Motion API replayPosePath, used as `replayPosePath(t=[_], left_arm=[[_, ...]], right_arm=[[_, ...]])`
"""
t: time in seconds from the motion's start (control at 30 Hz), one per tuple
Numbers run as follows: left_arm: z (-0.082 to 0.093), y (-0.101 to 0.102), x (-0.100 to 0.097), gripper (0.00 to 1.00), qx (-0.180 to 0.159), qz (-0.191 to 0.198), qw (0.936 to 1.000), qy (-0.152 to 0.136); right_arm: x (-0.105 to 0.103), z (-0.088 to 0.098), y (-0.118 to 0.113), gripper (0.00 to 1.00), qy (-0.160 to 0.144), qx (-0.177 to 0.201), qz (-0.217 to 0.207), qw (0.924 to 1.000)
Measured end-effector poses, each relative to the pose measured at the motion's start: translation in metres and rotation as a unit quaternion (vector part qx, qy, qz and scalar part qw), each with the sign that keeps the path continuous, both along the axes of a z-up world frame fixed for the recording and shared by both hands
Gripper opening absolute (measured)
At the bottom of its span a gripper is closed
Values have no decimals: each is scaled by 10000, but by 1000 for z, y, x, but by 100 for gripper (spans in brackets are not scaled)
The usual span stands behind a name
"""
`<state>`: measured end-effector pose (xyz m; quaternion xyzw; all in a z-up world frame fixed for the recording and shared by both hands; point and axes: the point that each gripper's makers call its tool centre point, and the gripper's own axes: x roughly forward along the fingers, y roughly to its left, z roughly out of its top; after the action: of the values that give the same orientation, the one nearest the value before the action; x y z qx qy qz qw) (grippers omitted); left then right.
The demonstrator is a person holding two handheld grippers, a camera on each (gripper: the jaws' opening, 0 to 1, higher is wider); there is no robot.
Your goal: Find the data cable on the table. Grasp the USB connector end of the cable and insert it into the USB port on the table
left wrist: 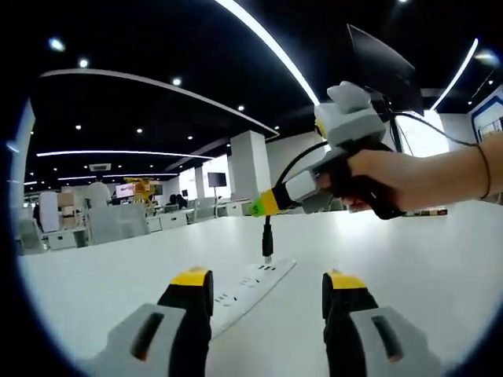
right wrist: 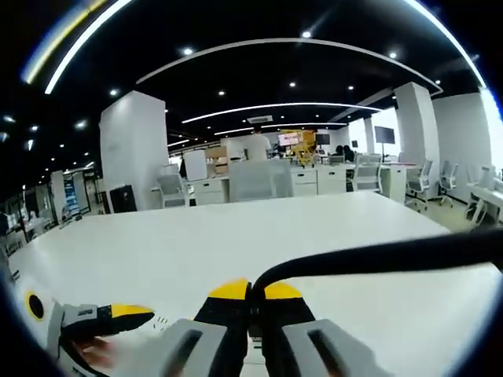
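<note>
In the left gripper view, my right gripper (left wrist: 264, 205) comes in from the right in a person's hand (left wrist: 409, 177). It is shut on a black data cable (left wrist: 297, 163). The cable's connector end (left wrist: 267, 239) hangs straight down from the jaws, its tip just above the far end of a white power strip (left wrist: 250, 287) lying on the table. My left gripper (left wrist: 266, 287) is open near the strip, its jaws either side of it. In the right gripper view, my right gripper (right wrist: 251, 292) is shut on the cable (right wrist: 393, 255), which runs off to the right.
The white table (left wrist: 416, 259) stretches wide around the strip. My left gripper's yellow-tipped jaw (right wrist: 118, 314) shows at the lower left of the right gripper view. Desks, chairs and pillars of an open office stand beyond the table's far edge (right wrist: 259, 200).
</note>
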<state>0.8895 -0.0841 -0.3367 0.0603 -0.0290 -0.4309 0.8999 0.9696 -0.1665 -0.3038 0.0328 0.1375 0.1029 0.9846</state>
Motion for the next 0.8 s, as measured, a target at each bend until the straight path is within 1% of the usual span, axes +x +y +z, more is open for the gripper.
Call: replayPosePath(t=[0.23,0.53,0.8], left_arm=[[-2,0,2,56,26,27,10000,8],[-3,0,3,56,42,44,10000,21],[-4,0,4,56,66,57,10000,30]], right_arm=[[1,-7,-2,6,71,132,-47,9999],[4,-7,-2,6,98,108,-78,9999],[4,-12,0,6,150,-7,-139,9998]])
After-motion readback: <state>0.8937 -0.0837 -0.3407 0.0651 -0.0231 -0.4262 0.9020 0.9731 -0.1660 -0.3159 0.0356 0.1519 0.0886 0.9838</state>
